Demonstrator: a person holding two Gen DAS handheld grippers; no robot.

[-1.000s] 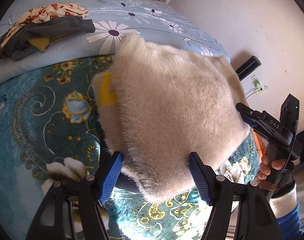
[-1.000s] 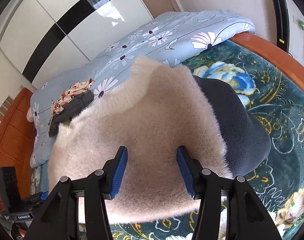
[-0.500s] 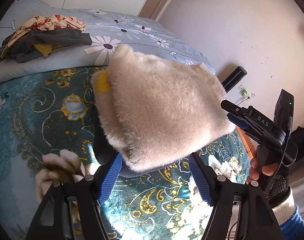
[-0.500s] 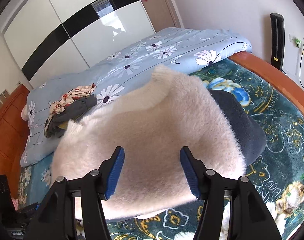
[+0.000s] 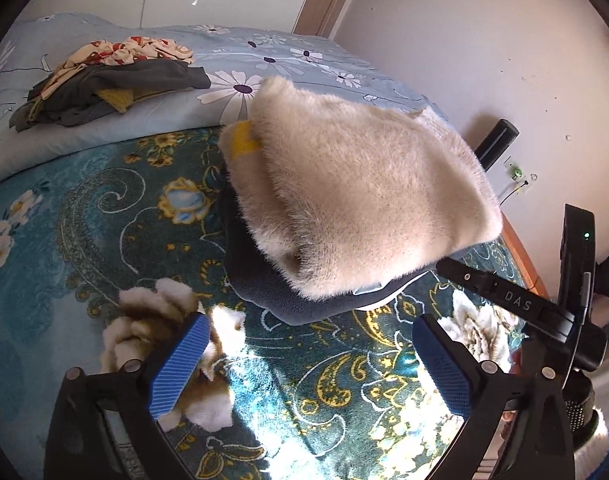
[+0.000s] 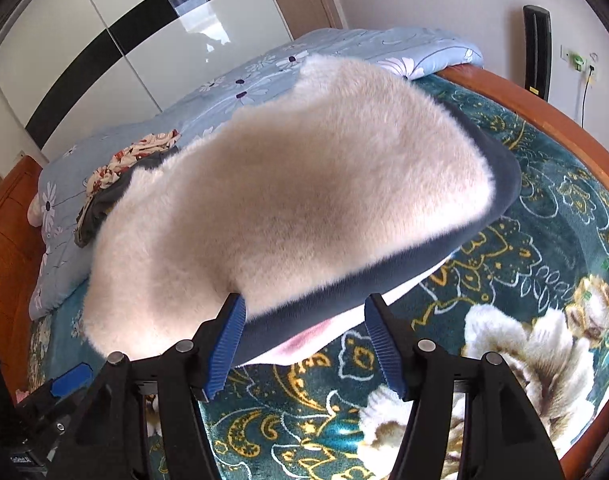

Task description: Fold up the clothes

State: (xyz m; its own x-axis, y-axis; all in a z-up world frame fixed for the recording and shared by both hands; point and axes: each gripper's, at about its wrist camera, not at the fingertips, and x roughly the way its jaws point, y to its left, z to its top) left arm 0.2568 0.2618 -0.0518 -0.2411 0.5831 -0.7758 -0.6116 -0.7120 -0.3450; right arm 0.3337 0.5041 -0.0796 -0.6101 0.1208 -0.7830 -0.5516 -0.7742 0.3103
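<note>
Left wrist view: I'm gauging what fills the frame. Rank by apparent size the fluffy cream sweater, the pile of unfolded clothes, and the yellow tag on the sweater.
1. Fluffy cream sweater, though it lies nearer the camera.
2. Pile of unfolded clothes, farther back.
3. Yellow tag.

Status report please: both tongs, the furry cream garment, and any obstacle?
Left tongs, right tongs: open, empty. Cream garment folded, lying on dark garment. Nothing in the way.

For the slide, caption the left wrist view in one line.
Open left gripper hovers short of a folded cream fuzzy sweater stacked on a navy garment, on a teal floral blanket.
</note>
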